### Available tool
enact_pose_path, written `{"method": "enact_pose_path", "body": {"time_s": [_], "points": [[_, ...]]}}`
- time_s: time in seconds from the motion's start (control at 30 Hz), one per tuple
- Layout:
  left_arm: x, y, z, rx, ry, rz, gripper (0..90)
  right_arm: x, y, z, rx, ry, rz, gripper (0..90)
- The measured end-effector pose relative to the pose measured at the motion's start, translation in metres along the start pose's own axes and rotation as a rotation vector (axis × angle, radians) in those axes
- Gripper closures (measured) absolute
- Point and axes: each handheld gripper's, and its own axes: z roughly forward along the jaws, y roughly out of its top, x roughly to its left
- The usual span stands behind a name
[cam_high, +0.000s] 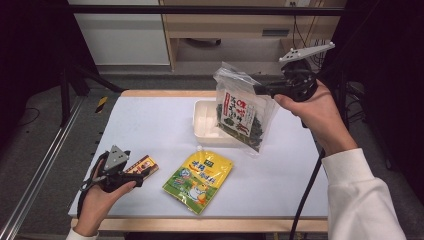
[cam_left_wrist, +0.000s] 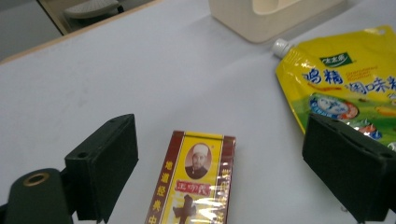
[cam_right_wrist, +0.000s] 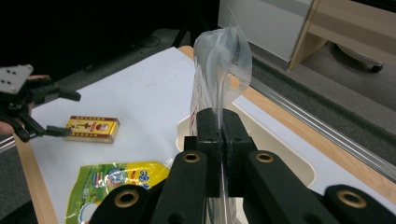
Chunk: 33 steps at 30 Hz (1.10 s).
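Observation:
My right gripper (cam_high: 261, 89) is shut on the top edge of a clear bag of dark seaweed (cam_high: 242, 112), which hangs above the white tray (cam_high: 204, 125). In the right gripper view the bag's (cam_right_wrist: 219, 70) clear film rises out of the closed jaws. My left gripper (cam_high: 146, 172) stands open at the table's front left, its jaws on either side of a small yellow and brown box (cam_high: 144, 165). The left gripper view shows the box (cam_left_wrist: 196, 179) lying flat between the two wide-apart fingers (cam_left_wrist: 105, 163), with gaps on both sides. A yellow spouted pouch (cam_high: 199, 178) lies flat at the front middle.
The table top (cam_high: 150, 125) is white with a wooden edge. A metal rail (cam_high: 45, 150) runs along the left side. A wooden shelf unit (cam_high: 240, 30) stands beyond the far edge. The right gripper's cable (cam_high: 305, 195) hangs down at the right.

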Motion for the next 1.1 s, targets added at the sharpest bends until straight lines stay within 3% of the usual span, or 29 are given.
{"method": "enact_pose_path", "body": {"time_s": [0.23,0.43,0.53,0.73,0.93,1.1], "points": [[0.002,-0.018,-0.004,0.004,-0.01,-0.05,10.1,-0.017,0.006,0.006,-0.041,-0.013,0.021,88.6],[-0.003,-0.029,-0.01,0.015,0.008,-0.021,10.1,-0.028,0.014,0.008,-0.073,-0.046,0.032,88.7],[-0.004,-0.03,-0.018,-0.007,0.033,-0.018,10.2,-0.034,0.017,0.01,-0.088,-0.055,0.045,88.7],[0.0,-0.033,-0.025,-0.049,0.078,-0.073,10.3,-0.045,0.017,0.016,-0.107,-0.07,0.071,88.7],[0.004,-0.038,-0.023,-0.036,0.08,-0.109,10.2,-0.06,0.014,0.03,-0.14,-0.079,0.128,88.7],[0.004,-0.038,-0.023,-0.034,0.078,-0.105,10.2,-0.064,0.015,0.037,-0.144,-0.093,0.136,88.8]]}}
